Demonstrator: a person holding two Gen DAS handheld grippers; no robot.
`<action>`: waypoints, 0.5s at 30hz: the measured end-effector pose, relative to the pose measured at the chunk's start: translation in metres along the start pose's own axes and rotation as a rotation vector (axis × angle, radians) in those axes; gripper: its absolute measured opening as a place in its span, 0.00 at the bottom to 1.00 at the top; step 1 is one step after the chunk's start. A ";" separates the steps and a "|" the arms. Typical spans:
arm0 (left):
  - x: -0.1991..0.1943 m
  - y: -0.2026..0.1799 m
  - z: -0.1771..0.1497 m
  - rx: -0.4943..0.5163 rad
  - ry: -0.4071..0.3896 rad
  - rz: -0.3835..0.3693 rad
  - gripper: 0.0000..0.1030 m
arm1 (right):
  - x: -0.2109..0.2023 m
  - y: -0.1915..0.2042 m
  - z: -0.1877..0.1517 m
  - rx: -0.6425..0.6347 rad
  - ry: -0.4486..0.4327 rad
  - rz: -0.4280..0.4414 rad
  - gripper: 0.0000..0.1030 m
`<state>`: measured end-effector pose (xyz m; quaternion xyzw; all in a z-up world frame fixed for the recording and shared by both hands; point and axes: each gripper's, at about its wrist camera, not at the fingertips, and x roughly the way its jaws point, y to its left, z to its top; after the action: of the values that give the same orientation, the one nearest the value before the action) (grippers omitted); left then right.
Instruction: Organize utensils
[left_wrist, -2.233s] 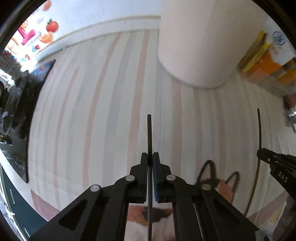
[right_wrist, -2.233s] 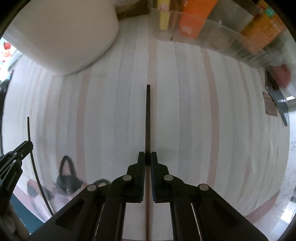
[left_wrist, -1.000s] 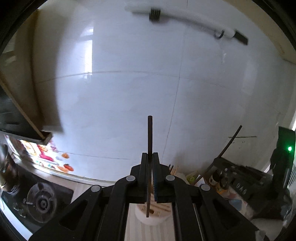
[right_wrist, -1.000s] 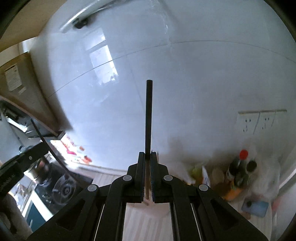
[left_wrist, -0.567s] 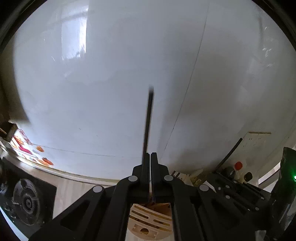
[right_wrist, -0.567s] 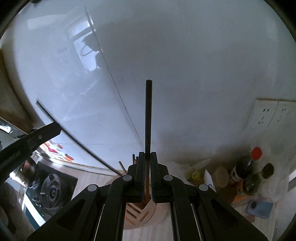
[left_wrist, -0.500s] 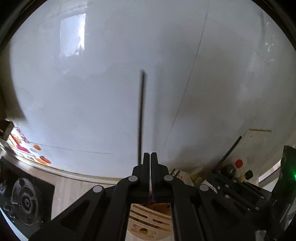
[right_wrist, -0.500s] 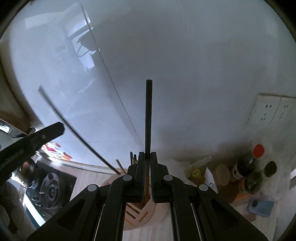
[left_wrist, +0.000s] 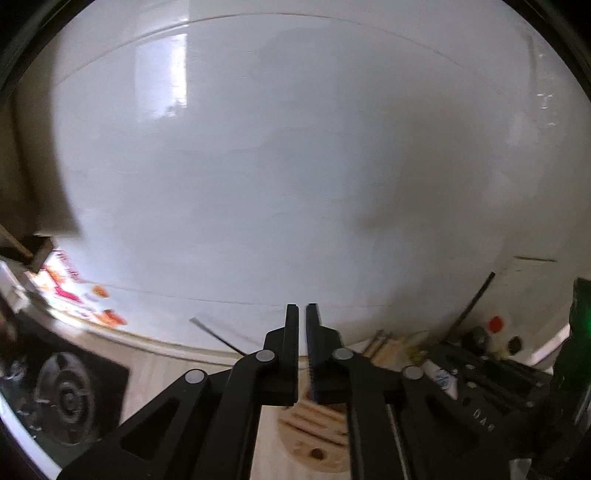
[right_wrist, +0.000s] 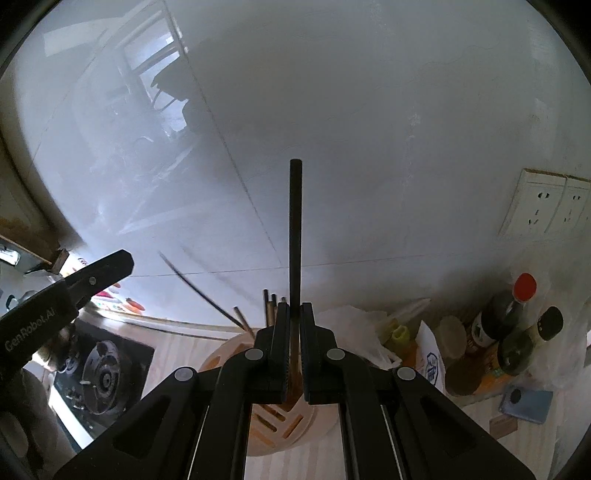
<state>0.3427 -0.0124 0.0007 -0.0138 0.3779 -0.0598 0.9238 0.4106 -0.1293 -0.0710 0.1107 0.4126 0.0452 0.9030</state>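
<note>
I am opening my left gripper (left_wrist: 301, 310) with nothing between its jaws, its chopstick (right_wrist: 207, 293) falling into the holder (right_wrist: 221, 356), while my right gripper (right_wrist: 291, 308), clamped on its stick (right_wrist: 295, 229), is needing a slot right below before letting go.

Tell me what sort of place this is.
Most likely a home kitchen counter: a gas stove burner sits at the left, sauce bottles stand by the tiled wall, and a round utensil holder holds chopsticks.
</note>
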 end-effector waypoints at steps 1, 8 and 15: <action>0.000 0.003 -0.002 -0.007 0.014 0.023 0.20 | 0.002 0.002 0.000 -0.011 0.014 0.000 0.05; -0.014 0.030 -0.047 -0.068 -0.003 0.143 0.88 | 0.002 0.002 -0.006 -0.021 0.070 -0.041 0.51; -0.022 0.018 -0.092 -0.038 0.027 0.201 1.00 | -0.016 -0.001 -0.049 -0.078 0.035 -0.210 0.90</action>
<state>0.2647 0.0104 -0.0510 0.0075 0.3909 0.0404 0.9195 0.3627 -0.1255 -0.0905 0.0310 0.4356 -0.0319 0.8990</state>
